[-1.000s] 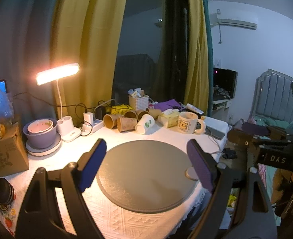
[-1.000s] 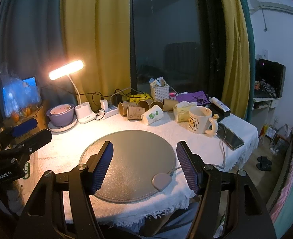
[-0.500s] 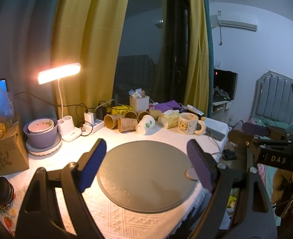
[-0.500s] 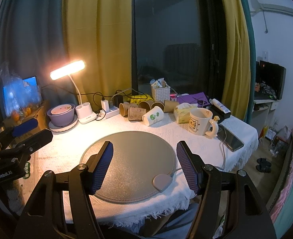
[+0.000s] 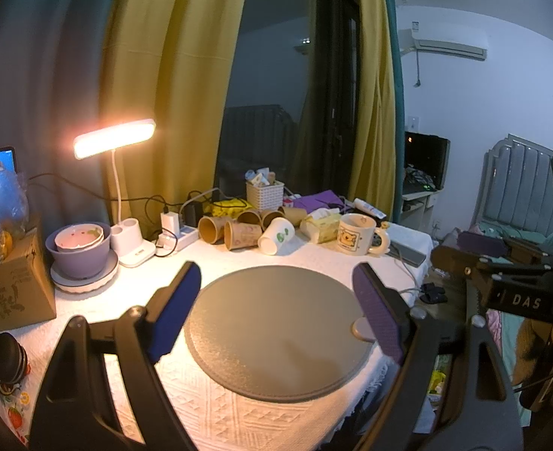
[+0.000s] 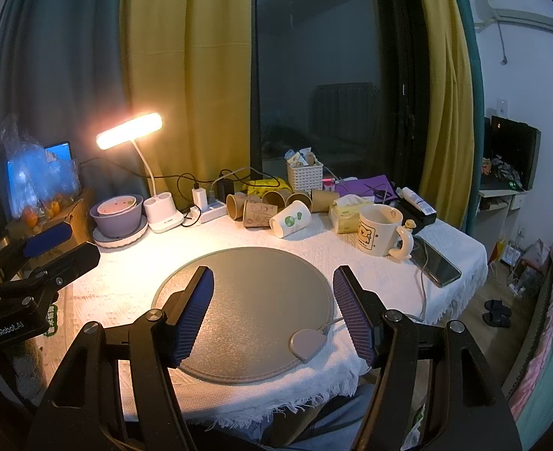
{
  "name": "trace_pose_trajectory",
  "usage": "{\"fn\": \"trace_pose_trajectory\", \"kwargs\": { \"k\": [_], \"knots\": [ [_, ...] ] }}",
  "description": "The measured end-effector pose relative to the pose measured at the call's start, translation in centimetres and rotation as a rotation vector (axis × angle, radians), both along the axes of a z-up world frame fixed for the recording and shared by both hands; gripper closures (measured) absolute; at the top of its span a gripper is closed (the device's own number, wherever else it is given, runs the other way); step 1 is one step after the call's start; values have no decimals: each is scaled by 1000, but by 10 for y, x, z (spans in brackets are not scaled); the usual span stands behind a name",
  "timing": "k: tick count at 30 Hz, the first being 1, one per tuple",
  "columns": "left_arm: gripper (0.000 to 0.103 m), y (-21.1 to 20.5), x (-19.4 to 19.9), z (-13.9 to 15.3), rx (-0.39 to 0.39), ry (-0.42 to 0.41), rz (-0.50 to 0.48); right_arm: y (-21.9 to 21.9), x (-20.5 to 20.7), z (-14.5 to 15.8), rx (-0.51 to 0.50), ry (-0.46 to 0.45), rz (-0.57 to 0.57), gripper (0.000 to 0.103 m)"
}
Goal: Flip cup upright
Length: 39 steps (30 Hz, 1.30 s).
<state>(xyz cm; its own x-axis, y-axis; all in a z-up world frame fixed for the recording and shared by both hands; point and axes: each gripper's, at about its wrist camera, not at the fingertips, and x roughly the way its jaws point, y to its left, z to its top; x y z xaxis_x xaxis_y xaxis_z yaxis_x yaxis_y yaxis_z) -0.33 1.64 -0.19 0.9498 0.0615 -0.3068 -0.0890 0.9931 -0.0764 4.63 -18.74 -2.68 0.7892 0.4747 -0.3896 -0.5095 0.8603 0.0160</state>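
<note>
Right wrist view: both grippers (image 6: 272, 312) (image 5: 276, 310) are held spread, empty, over the mat (image 6: 253, 300). White cup (image 6: 290, 219) is lying beyond the mat among brown cups (image 6: 259, 213); neighbours could be knocked.

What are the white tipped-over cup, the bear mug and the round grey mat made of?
White cup: looks like paper, matte, thin rolled rim, printed green logo; lies on its side among brown cups.
Bear mug: likely glazed ceramic, thick wall, glossy sheen, moulded handle.
Round mat: probably faux leather or textured silicone; fine grainy surface, stitched-looking edge. Cannot tell which.
</note>
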Motion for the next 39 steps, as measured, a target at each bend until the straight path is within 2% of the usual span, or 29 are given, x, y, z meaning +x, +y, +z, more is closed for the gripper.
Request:
{"fn": "trace_pose_trajectory", "kwargs": {
  "k": [24, 29, 39],
  "knots": [
    [19, 7, 3, 0, 3, -5, -2, 1, 9, -1, -16, 1, 4, 34],
    [19, 9, 21, -2, 20, 6, -6, 0, 26, -5, -21, 10, 21, 34],
    [19, 5, 79, -16, 63, 93, -6, 5, 88, -25, -24, 91, 42, 34]
  ]
}}
